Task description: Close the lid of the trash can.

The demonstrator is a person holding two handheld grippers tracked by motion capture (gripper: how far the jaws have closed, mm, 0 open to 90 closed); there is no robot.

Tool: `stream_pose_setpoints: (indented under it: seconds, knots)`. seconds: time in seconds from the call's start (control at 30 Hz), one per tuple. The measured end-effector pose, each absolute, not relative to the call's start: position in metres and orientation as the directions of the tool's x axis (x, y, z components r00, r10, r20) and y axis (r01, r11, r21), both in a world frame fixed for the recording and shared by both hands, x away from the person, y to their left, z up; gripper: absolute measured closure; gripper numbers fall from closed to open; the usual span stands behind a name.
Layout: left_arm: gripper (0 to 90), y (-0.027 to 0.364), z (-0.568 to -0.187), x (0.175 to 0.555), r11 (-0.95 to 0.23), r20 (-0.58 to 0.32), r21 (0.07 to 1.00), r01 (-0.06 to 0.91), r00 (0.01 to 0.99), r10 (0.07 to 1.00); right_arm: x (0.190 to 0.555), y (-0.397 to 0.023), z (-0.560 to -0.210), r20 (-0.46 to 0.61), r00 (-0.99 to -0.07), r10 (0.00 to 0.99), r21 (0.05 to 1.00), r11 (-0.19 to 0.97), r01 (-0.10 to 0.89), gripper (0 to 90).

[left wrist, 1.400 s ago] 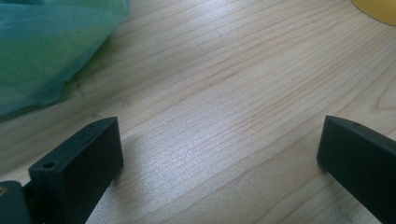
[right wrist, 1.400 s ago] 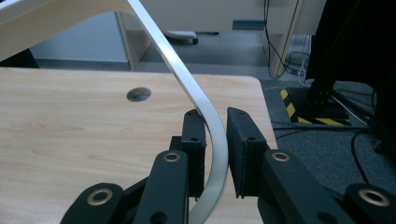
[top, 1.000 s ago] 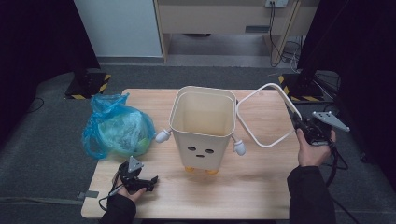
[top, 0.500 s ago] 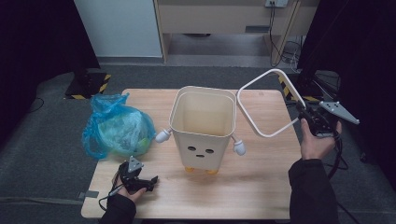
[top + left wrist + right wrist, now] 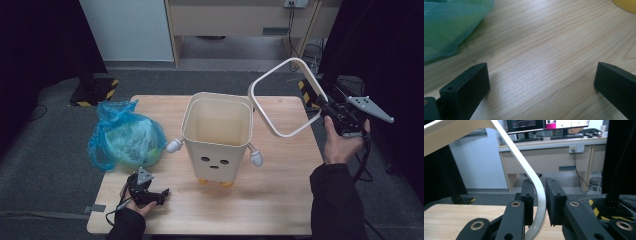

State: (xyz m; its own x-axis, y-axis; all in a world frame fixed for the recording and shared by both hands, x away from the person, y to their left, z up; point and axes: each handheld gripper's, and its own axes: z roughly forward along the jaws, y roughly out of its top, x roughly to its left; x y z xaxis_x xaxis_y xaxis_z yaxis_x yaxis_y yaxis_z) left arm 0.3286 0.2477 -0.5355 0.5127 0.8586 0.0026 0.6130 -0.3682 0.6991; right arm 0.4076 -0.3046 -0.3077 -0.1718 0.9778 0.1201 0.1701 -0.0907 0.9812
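A cream bin (image 5: 216, 150) with a face, small white arms and yellow feet stands open-topped in the middle of the wooden table (image 5: 280, 200). My right gripper (image 5: 322, 103) is shut on a white rounded-square ring (image 5: 261, 113), which hangs tilted in the air to the right of the bin's rim. In the right gripper view the ring (image 5: 537, 191) runs between the two black jaws of my right gripper (image 5: 540, 183). At the front left of the table my left gripper (image 5: 161, 193) lies open, and my left gripper (image 5: 541, 77) has only bare wood between its jaws.
A knotted blue plastic bag (image 5: 125, 140) full of rubbish sits left of the bin, close to the left gripper (image 5: 446, 25). One yellow bin foot (image 5: 627, 2) is at the top right of the left gripper view. A desk with monitors (image 5: 544, 125) stands beyond the table.
The right hand has lifted the white ring off the table, up and tilted, to about the height of the bin's rim. The left gripper has stayed in place.
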Motion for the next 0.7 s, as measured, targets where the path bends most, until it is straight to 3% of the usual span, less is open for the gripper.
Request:
stream_pose_setpoints:
  seconds: [0.37, 0.7]
  knots:
    - [0.0, 0.248, -0.536, 0.329, -0.368, 0.003, 0.699, 0.613, 0.513, 0.859, 0.409, -0.309, -0.288, 0.116, -0.187, 0.975, 0.985, -0.089, 0.147, 78.3]
    - [0.0, 0.248, -0.536, 0.329, -0.368, 0.002, 0.699, 0.613, 0.513, 0.859, 0.414, -0.285, -0.272, 0.127, -0.344, 0.930, 0.986, -0.082, 0.143, 78.5]
